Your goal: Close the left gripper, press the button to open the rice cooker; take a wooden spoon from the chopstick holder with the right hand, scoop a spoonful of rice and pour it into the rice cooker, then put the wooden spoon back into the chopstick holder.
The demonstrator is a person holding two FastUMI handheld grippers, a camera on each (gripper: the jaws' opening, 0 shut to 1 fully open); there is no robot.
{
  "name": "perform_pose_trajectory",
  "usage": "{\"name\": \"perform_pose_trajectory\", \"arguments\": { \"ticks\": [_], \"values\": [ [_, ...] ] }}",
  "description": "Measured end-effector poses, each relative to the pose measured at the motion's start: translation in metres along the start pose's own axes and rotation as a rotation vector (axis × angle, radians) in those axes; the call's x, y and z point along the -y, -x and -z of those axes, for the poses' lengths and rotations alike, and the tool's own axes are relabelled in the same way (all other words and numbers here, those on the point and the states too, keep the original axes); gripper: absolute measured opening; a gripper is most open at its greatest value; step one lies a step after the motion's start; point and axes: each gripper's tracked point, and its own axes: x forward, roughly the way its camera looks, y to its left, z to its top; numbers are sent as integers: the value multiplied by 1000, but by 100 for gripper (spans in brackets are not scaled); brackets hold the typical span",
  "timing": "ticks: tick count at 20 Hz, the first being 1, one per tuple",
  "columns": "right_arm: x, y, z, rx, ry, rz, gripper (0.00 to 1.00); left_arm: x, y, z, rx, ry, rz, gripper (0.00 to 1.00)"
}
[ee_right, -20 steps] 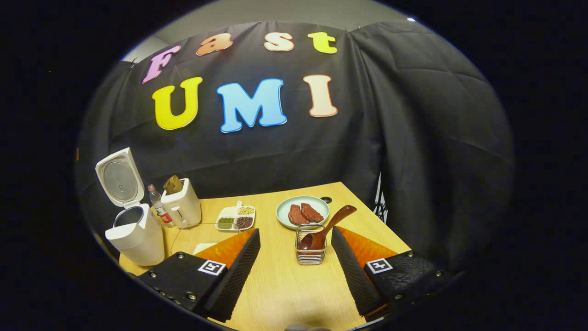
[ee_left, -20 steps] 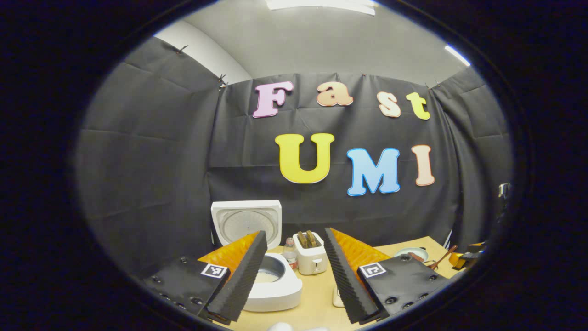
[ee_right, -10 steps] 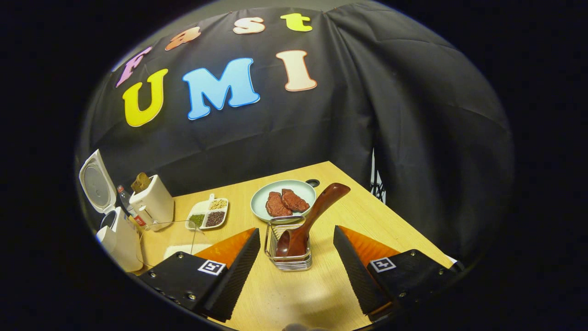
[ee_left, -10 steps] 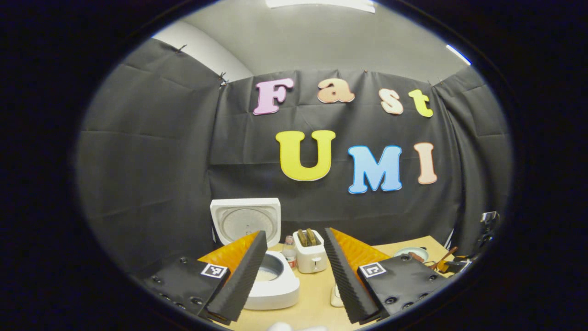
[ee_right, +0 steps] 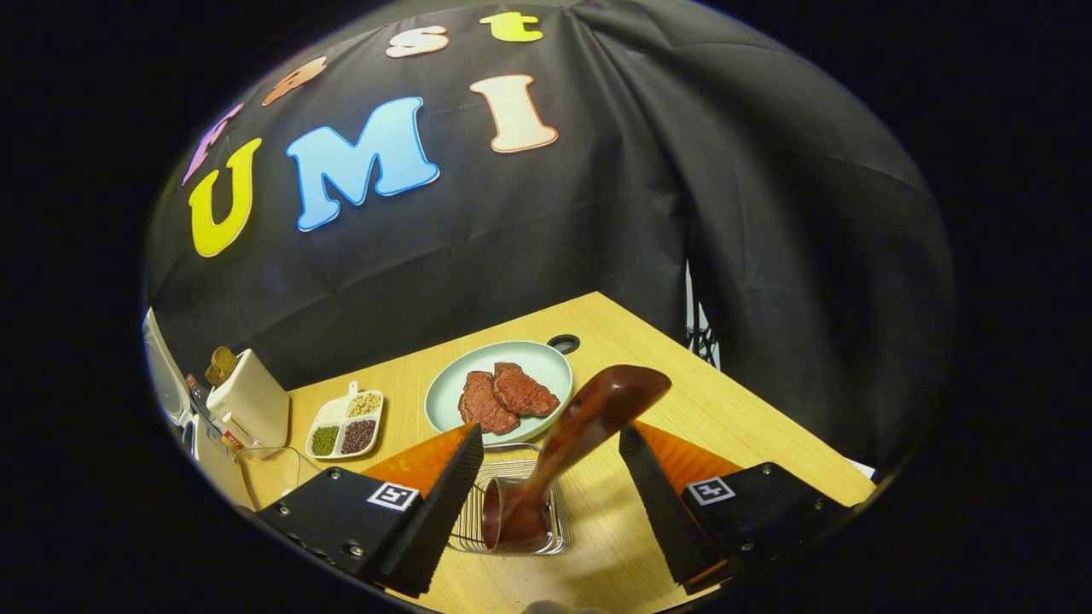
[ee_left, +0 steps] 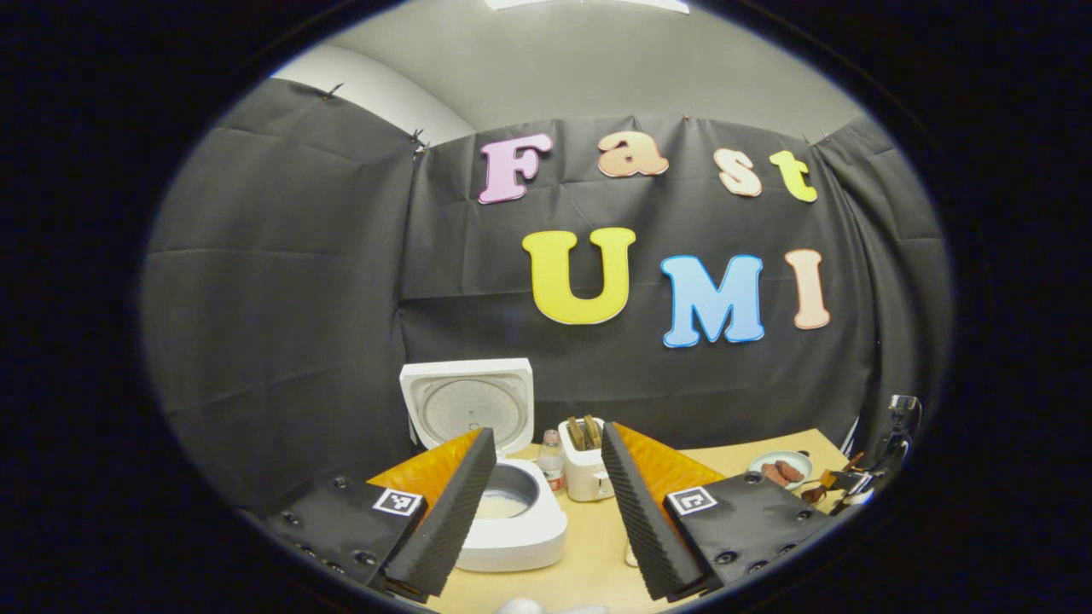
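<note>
We held the right tool (ee_right: 546, 456) with fingers apart, straddling the dark wooden spoon (ee_right: 573, 435) leaning in the wire chopstick holder (ee_right: 512, 520) on the light wooden tabletop (ee_right: 725, 409). The left tool (ee_left: 546, 456), fingers likewise apart, faced the white rice cooker (ee_left: 512, 533), lid raised. The right gripper view showed the pale round plate (ee_right: 546, 367) of meat.

Your right gripper's own finger (ee_right: 444, 495) hid the near left side of the chopstick holder (ee_right: 512, 520). The rice cooker (ee_right: 162, 375) was cut off at that view's left edge. In the left gripper view, the wooden spoon (ee_left: 815, 493) was too small to tell apart.
</note>
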Motion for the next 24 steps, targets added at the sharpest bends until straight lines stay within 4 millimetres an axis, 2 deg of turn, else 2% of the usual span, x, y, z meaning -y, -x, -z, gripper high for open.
{"name": "perform_pose_trajectory", "arguments": {
  "ticks": [6, 7, 9, 12, 14, 16, 19, 24],
  "values": [
    [6, -16, 0, -10, -17, 5, 98, 10, -4, 8, -11, -35, -1, 88],
    [5, -16, 0, -11, -19, 1, 98, 12, -5, 8, -11, -36, 2, 90],
    [-3, -16, -3, -13, -42, -45, 96, 13, -7, 8, -9, -43, 0, 87],
    [0, -19, -3, -20, -46, -31, 68, 17, -8, 8, -7, -60, 7, 88],
    [1, -19, -7, -8, -43, -18, 39, 20, -8, 7, -3, -67, 13, 88],
    [0, -18, -6, -17, -39, -31, 28, 20, -9, 6, 3, -76, 15, 88],
    [-3, -17, -8, -17, -48, -38, 21, 19, -11, 5, 3, -77, 16, 88],
    [-10, -18, -13, -14, -17, -41, 21, 19, -12, 4, 9, -87, 20, 90]
  ]
}}
